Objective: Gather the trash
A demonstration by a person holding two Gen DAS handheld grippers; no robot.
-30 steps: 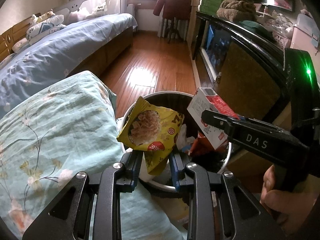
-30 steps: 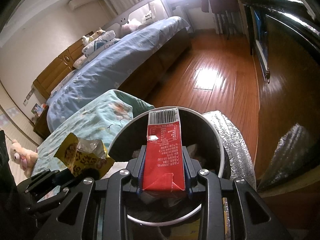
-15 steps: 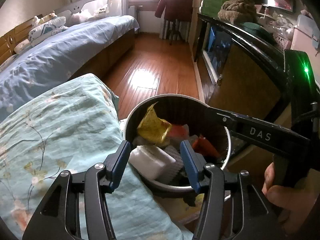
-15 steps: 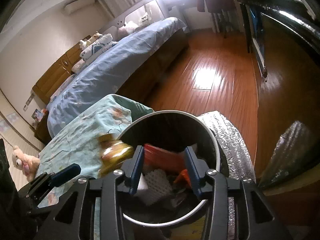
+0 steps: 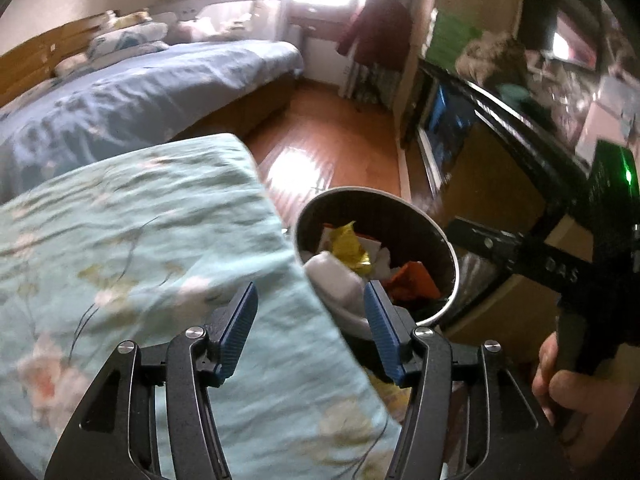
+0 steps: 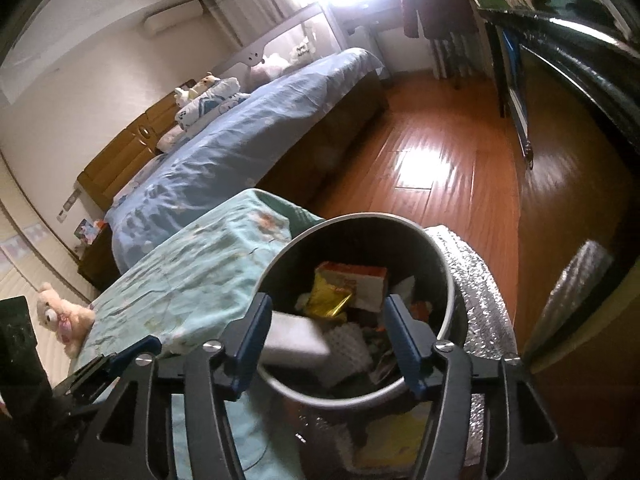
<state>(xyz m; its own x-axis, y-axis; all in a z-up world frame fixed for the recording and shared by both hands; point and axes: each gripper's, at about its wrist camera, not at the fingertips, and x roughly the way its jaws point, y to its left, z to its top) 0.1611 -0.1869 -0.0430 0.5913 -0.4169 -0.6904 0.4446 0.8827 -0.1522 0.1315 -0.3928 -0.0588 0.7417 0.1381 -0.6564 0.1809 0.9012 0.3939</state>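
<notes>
I am in a home bedroom: a bed (image 6: 256, 136) with blue bedding, plush toys (image 6: 60, 316) beside it, wood floor (image 6: 432, 148), a coat (image 5: 378, 30) by the window.

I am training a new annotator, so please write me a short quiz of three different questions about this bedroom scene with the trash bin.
1. True or false: the yellow snack wrapper lies inside the trash bin.
2. Multiple choice: what is between the fingers of the right gripper? A) a red carton B) nothing is gripped C) a plush toy
3. Short answer: which cloth lies directly beside the bin, under the left gripper?

Key:
1. True. It sits among the other trash, next to the red and white carton.
2. B. The jaws are opening with no item pressed between them.
3. The pale green floral quilt.
</notes>
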